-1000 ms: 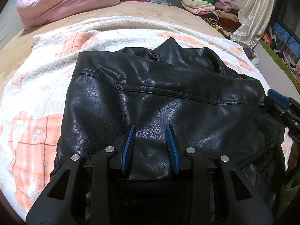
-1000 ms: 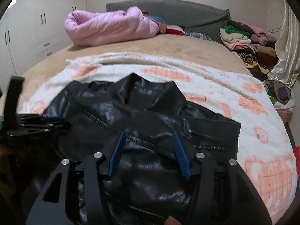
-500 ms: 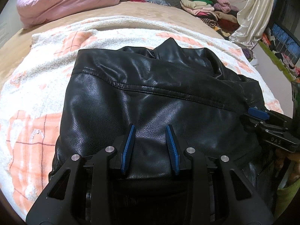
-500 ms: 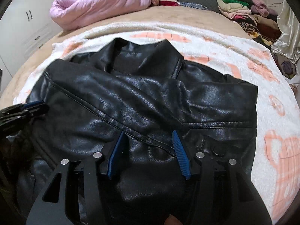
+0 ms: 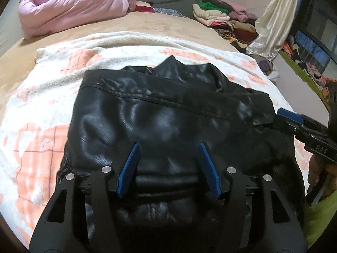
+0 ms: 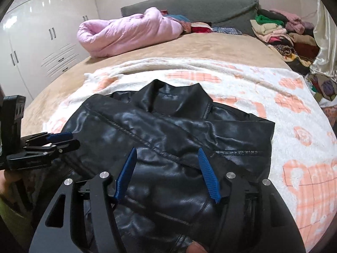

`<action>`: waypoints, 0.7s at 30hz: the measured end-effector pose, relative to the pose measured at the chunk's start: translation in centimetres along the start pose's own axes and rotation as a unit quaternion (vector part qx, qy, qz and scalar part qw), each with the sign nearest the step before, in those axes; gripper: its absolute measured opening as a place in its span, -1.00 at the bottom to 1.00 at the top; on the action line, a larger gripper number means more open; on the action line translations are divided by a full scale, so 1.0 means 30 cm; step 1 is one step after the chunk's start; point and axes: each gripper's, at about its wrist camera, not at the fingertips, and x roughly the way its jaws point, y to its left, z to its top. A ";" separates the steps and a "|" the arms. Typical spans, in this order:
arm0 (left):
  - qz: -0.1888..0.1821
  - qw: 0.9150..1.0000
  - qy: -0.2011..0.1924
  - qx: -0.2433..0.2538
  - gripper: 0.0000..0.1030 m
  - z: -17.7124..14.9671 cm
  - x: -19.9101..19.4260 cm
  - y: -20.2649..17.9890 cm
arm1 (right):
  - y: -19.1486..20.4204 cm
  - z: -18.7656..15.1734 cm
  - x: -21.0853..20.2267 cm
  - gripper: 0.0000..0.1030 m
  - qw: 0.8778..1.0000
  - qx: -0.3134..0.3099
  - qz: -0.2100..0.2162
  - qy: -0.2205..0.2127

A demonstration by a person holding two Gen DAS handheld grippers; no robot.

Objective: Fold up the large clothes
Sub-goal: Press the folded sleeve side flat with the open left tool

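A black leather jacket (image 5: 168, 113) lies folded on a white and orange blanket (image 5: 42, 126), collar toward the far side. My left gripper (image 5: 169, 145) hangs over its near edge, jaws opening, with leather below the blue pads (image 5: 128, 168) but not pinched. The right gripper (image 6: 166, 150) hovers over the jacket (image 6: 168, 130) on the other side; its jaws are also opening and grip nothing. Each gripper shows in the other's view: the right gripper (image 5: 290, 113) at the jacket's right corner, the left gripper (image 6: 61, 140) at its left edge.
The blanket (image 6: 273, 109) covers a tan bed (image 6: 210, 46). A rolled pink duvet (image 6: 130, 33) lies at the head of the bed. Stacked clothes (image 6: 280, 31) and a pale curtain (image 5: 271, 27) stand to the right, white wardrobes (image 6: 42, 42) to the left.
The left jaws have spread much wider and let go of the leather fold. The right jaws have widened a little. Both grippers have lifted and drawn back from the jacket.
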 end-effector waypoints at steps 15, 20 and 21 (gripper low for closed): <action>0.022 0.998 0.041 0.031 -0.03 -0.072 0.073 -0.045 | 0.106 -0.071 0.027 0.15 0.998 -0.045 -0.011 0.050; 0.017 0.999 0.040 0.028 -0.02 -0.074 0.073 -0.046 | 0.049 -0.144 0.121 0.13 0.994 0.001 -0.022 0.107; 0.018 0.999 0.040 0.029 -0.03 -0.076 0.073 -0.048 | 0.045 -0.149 0.132 0.13 0.994 0.003 -0.021 0.109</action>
